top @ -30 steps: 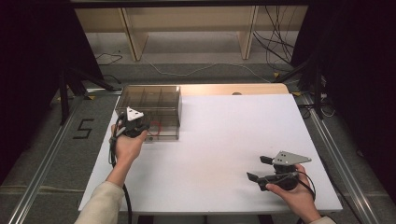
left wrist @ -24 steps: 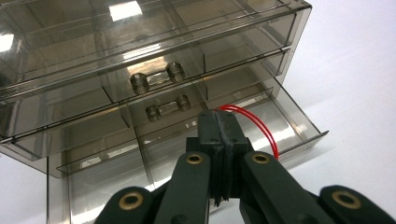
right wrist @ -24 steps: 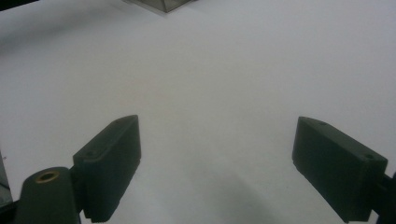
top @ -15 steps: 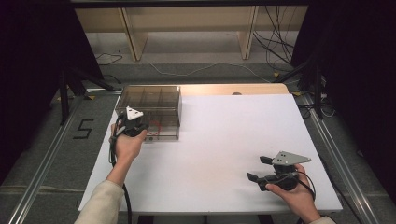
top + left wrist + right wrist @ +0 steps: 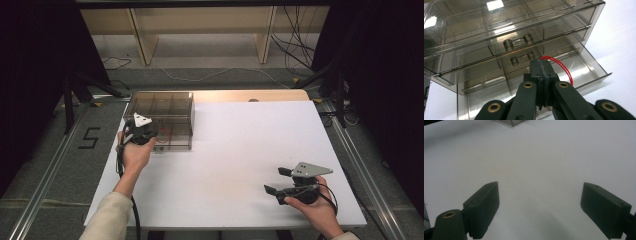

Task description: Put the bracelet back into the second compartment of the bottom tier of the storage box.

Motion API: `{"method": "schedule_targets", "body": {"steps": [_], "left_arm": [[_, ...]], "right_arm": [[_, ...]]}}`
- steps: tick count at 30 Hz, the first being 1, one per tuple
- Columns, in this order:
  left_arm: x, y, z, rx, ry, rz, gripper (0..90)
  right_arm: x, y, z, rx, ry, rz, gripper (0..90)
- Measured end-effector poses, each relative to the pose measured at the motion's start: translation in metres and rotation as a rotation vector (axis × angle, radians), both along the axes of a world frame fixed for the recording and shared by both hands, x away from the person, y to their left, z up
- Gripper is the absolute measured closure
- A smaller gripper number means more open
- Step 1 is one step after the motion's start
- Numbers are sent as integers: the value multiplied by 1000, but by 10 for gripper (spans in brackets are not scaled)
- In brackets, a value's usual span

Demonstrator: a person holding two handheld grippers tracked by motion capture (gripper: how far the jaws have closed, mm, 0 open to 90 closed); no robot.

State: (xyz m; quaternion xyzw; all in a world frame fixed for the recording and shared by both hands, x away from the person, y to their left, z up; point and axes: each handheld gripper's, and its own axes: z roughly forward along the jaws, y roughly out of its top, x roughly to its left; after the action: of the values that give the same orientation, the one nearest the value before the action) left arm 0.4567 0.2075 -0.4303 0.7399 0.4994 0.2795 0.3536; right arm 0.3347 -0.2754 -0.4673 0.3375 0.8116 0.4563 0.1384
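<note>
A smoky clear plastic drawer chest [image 5: 160,106] stands at the table's far left; in the left gripper view the chest [image 5: 499,25] has three drawers stacked. Its bottom drawer [image 5: 594,72] is pulled partly out. My left gripper [image 5: 149,134] is at the front of that drawer, and its jaws [image 5: 541,68] are shut where the drawer's handle sits, hiding it. A thin red loop [image 5: 564,68] lies inside the open drawer just behind the jaw tips, and the red loop [image 5: 165,134] also shows from above. My right gripper [image 5: 273,180] rests open near the front right, nothing between its jaws [image 5: 539,202].
The white tabletop [image 5: 240,145] stretches bare between the two hands. The two upper drawers' handles [image 5: 517,43] are closed flush. Past the table's far edge are wooden shelf legs [image 5: 142,40] and cables on the floor.
</note>
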Motion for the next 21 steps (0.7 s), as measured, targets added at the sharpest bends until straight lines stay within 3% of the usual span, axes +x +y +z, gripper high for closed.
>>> {"method": "schedule_targets", "body": {"steps": [21], "left_arm": [[8,1,-8,29,17,18,897]], "right_arm": [[0,0,0,0,1,-1,163]]}}
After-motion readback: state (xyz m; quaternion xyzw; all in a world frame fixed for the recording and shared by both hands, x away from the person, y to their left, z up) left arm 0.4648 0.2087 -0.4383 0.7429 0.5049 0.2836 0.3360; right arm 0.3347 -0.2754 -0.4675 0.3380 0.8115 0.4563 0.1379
